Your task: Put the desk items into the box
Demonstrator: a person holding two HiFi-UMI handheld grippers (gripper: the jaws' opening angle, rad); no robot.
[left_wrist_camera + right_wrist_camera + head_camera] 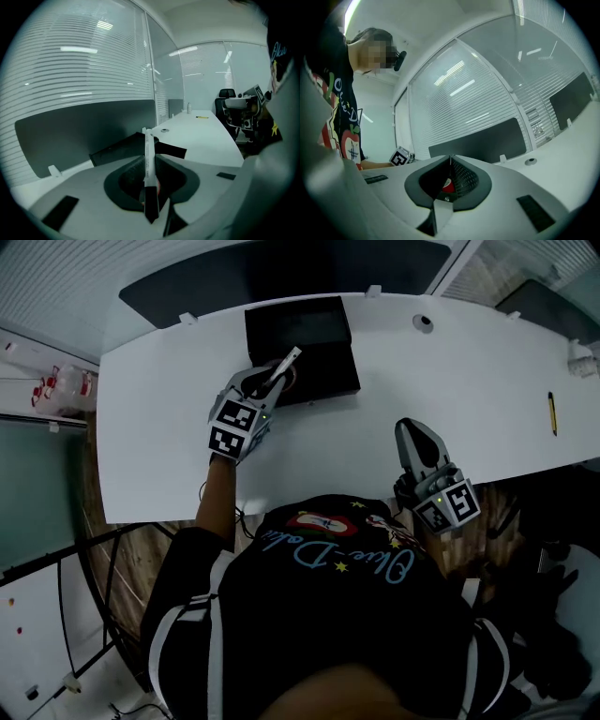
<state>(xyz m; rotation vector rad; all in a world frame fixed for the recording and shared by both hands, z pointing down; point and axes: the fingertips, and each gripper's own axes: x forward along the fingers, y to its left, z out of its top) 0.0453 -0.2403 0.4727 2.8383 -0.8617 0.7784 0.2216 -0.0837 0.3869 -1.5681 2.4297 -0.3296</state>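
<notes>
My left gripper [271, 381] is shut on a white marker [286, 365] with a black cap, and holds it over the near left part of the open black box [314, 329]. In the left gripper view the marker [148, 157] stands up between the jaws, black cap down, its white end toward the box [115, 149]. My right gripper [413, 435] hangs over the desk's front edge at the right, jaws together and nothing in them. The right gripper view shows the jaws [450, 162] closed and empty.
A yellow pen [552, 412] lies far right on the white desk [159, 427], also visible in the left gripper view [202, 117]. A round cable grommet [424, 322] sits behind the box's right side. A dark partition [281, 273] runs behind the desk. An office chair [228, 95] stands past the desk's end.
</notes>
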